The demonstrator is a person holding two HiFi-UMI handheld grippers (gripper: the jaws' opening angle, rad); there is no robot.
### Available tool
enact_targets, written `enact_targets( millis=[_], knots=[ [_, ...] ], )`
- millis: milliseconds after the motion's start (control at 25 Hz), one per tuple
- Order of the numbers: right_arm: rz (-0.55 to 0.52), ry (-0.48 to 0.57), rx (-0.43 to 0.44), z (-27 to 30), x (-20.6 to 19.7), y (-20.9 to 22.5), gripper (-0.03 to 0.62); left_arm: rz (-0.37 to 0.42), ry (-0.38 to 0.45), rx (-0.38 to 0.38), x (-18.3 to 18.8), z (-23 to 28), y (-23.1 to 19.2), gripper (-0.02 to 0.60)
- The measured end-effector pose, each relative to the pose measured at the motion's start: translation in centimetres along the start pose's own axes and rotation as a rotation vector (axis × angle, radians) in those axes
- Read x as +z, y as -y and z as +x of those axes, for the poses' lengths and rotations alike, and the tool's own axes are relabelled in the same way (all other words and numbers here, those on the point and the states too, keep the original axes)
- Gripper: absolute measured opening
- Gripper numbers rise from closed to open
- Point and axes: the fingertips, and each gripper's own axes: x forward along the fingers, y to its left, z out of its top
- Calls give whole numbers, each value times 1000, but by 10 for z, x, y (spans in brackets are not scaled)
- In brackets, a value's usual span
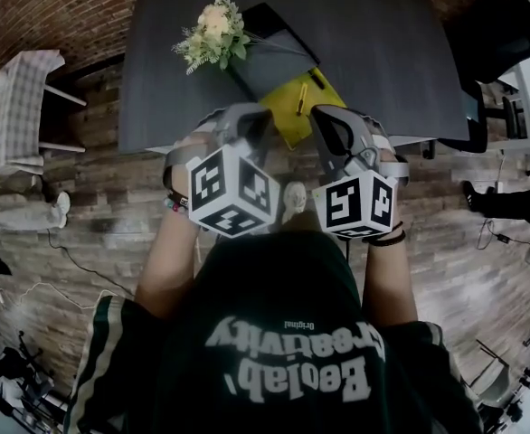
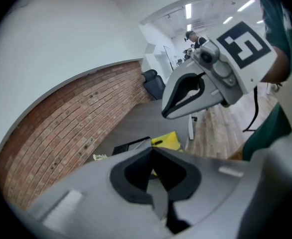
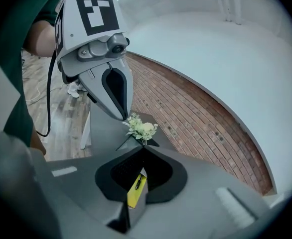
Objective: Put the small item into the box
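The left gripper and right gripper are held over the table's near edge, above a yellow pad. Both are closed, empty.

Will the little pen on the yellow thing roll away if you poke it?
Maybe. The pen looks thin and rounded and lies flat on the yellow sheet, so a sideways poke could roll it. It is small, so it is probably light and stiff. Whether it has a clip that would stop it is too small to tell.
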Motion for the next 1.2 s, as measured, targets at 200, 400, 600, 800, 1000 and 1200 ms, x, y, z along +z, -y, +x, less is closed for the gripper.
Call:
enact_targets(
  millis=[200,400,600,800,1000,1200],
  knots=[
    [19,38,-22,-12,13,-7,6,22,0,12,-6,-11,6,0],
    [21,66,-31,-18,22,-13,6,36,-5,28,-10,-17,7,0],
    [16,63,-22,-22,21,-13,6,36,-9,31,-10,-18,6,0],
    [16,60,-20,-25,18,-12,6,41,5,34,-5,-17,9,0],
    [11,60,-20,-24,19,-13,6,42,8,30,-4,-16,8,0],
    [3,55,-23,-26,16,-13,6,48,13,23,-3,-14,13,0]
  ],
)
